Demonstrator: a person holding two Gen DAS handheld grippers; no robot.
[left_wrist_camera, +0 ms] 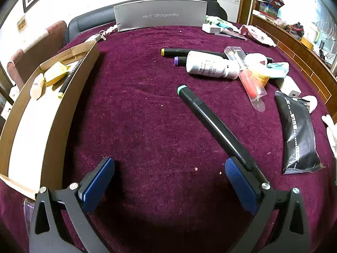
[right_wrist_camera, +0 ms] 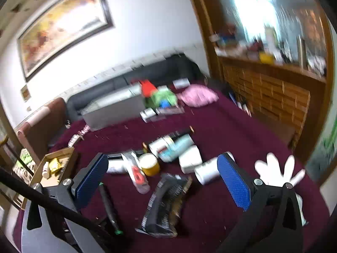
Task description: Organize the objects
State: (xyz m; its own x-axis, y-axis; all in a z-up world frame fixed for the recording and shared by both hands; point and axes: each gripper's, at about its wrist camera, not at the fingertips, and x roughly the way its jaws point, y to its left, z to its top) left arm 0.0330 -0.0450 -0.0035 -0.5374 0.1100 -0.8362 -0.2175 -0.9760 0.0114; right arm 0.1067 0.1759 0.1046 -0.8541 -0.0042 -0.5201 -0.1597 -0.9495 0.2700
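Your left hand-held gripper (left_wrist_camera: 169, 182) hangs over the maroon surface (left_wrist_camera: 137, 109) with its blue pads spread wide and nothing between them. A black marker with a teal cap (left_wrist_camera: 212, 118) lies on the cloth and runs down behind the right finger of that gripper; whether it touches the finger cannot be told.

To your left sits the open cardboard box (left_wrist_camera: 63, 113). At its far end lie a yellow packet (left_wrist_camera: 55, 74), a small pale tube (left_wrist_camera: 37, 85) and a black pen (left_wrist_camera: 67, 82) against the near wall.

Further out on the cloth, the rest is heaped together: a white bottle (left_wrist_camera: 210, 67) lying on its side, two black markers behind it, one with a yellow cap (left_wrist_camera: 179, 52) and one with a purple cap (left_wrist_camera: 180, 61), and a clear packet with a red item (left_wrist_camera: 251, 84) leaning across a yellow jar (left_wrist_camera: 260, 74). A black pouch (left_wrist_camera: 299, 135) lies apart from the heap, nearer you on the right. A grey box (left_wrist_camera: 160, 14) stands at the far edge.

Your right hand-held gripper (right_wrist_camera: 163, 178) is above that heap, jaws fully apart and empty; the picture is blurred. Beyond its right finger, a white glove (right_wrist_camera: 278, 170) shows with fingers spread. The black pouch (right_wrist_camera: 166, 202) lies below between the pads, touching neither.
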